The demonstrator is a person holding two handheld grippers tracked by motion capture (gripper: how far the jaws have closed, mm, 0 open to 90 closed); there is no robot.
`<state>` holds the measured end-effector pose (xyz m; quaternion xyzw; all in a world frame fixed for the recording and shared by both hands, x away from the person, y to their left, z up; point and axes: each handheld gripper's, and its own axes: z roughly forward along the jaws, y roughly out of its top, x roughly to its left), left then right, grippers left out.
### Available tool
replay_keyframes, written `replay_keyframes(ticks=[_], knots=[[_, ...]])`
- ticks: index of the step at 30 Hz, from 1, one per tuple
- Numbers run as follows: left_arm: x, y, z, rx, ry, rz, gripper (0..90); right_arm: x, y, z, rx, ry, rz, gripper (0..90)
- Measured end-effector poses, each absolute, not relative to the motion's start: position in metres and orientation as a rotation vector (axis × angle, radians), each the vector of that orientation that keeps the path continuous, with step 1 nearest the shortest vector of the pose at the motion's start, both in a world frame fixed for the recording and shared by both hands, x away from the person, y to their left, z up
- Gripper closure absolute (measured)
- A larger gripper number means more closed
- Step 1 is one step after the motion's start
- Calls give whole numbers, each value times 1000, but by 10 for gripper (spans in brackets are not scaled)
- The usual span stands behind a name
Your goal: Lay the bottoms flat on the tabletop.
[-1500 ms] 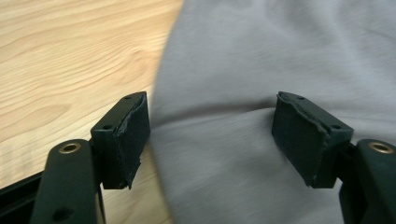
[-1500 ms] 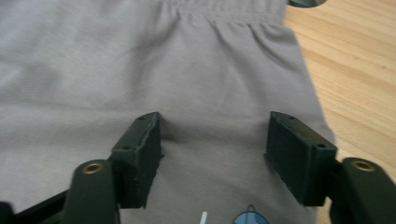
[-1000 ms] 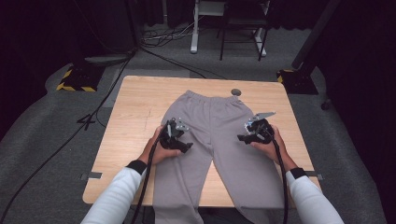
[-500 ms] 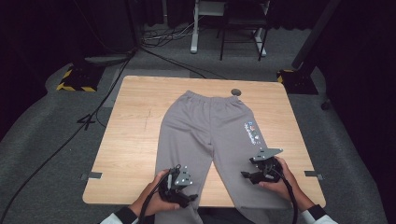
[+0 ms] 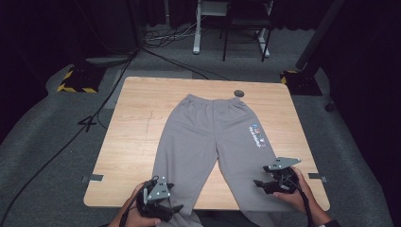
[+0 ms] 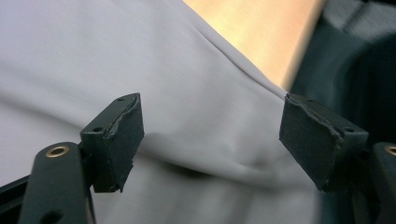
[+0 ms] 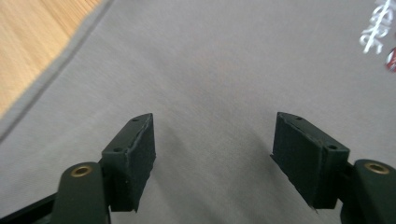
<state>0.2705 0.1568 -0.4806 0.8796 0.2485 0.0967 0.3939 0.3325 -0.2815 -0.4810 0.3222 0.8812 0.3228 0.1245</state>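
Note:
Grey sweatpants [image 5: 208, 132] lie flat on the wooden table [image 5: 137, 137], waistband at the far side, both legs running over the near edge. A small coloured print [image 5: 257, 136] marks the right hip. My left gripper [image 5: 174, 209] hovers over the left leg at the table's near edge, open, with wrinkled grey cloth [image 6: 205, 126] under its jaws. Above the right leg near the front edge, my right gripper [image 5: 259, 183] stands open too; smooth grey fabric [image 7: 215, 93] lies below its pads, nothing between them.
A small dark round object [image 5: 239, 93] rests on the table just beyond the waistband. Bare wood stretches left of the pants. Black cables [image 5: 94, 118] cross the grey floor at left, and a white desk frame [image 5: 198, 28] stands behind the table.
Both grippers have pulled back from the middle of the pants toward me along the legs, down to the table's near edge. Both remain open.

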Motion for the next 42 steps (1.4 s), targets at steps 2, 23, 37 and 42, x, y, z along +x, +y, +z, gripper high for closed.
replay_keyframes(ticks=[2,23,37,42], knots=[[289,158,-478,2205,701,247,183,334,-285,-477,922,2538,935,293],[401,127,-502,2248,821,304,208,406,-329,-495,1172,2372,945,265],[376,164,-484,2298,838,378,185,381,-348,-455,1118,2251,926,281],[343,188,-488,2277,866,372,192,363,-363,-454,1118,2231,889,272]])
